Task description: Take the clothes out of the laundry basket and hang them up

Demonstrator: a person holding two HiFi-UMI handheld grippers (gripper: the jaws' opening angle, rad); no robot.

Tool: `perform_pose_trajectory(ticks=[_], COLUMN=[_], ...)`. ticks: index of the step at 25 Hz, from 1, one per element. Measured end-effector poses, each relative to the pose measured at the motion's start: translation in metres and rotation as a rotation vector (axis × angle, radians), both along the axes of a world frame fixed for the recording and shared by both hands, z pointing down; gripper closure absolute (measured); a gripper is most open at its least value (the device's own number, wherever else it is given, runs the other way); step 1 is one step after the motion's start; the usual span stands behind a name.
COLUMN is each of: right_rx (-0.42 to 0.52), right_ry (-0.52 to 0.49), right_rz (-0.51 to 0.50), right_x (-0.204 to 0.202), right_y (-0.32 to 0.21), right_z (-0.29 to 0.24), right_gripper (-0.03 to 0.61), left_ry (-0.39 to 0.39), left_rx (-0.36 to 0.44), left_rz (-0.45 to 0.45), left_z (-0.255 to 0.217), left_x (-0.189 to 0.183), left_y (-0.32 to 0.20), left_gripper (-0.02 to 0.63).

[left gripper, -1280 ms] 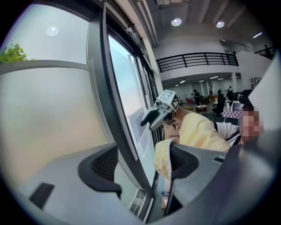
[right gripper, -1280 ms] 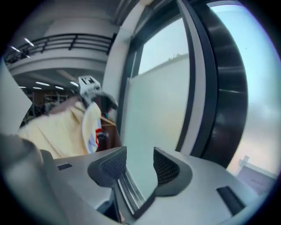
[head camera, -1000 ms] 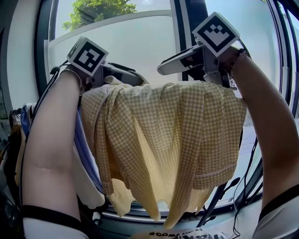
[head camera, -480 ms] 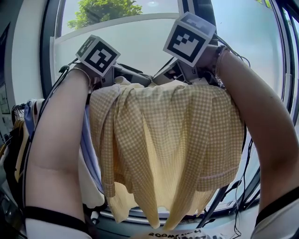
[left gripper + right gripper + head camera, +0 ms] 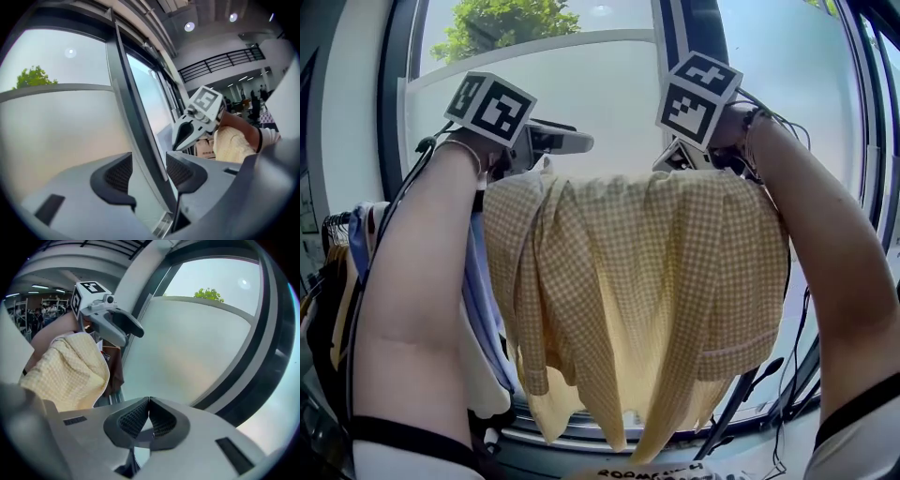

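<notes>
Shirt (image 5: 637,281) hangs spread in front of the window (image 5: 581,84), top edge just under both claws. What carries it is hidden. Neither claw has it.

- **Left claw** (image 5: 149,168): jaws partly apart, just been closing, nothing between them.
- **Right claw** (image 5: 149,404): just closed, pads tip to tip, empty.

Risk, my guess: the shirt looks only draped and is bunched toward the left claw's side. It could slide off, or your right claw, dipping at the top edge, could drag it down.

Versus a second back: the right claw's jaws were wide apart and level over the shirt, and now it is tipped down. The left claw has lifted off the collar.
</notes>
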State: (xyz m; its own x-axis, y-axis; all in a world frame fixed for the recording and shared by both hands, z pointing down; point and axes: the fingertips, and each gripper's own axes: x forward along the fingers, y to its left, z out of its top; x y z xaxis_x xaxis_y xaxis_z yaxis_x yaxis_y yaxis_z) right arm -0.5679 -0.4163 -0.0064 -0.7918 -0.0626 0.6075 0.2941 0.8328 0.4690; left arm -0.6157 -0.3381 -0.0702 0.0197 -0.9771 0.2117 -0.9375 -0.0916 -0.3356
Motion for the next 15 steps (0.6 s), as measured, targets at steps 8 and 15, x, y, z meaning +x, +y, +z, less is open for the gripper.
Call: perform_pose_trajectory(ticks=[8,15], right_rx=[0.008,0.148], right_ry=[-0.232,-0.685], right_rz=[-0.060,0.026], right_x=[-0.005,0.012], right_y=[0.018,0.018], right_z=[-0.043,-0.136], right_gripper=[0.549,0.549], left_ry=[-0.133,-0.349], left_rx=[0.149,0.391], left_rz=[-0.170,-0.332], left_z=[-0.040,-0.095], left_x=[-0.019,-0.007], left_y=[0.001,0.012], left_gripper=[0.598,0.603])
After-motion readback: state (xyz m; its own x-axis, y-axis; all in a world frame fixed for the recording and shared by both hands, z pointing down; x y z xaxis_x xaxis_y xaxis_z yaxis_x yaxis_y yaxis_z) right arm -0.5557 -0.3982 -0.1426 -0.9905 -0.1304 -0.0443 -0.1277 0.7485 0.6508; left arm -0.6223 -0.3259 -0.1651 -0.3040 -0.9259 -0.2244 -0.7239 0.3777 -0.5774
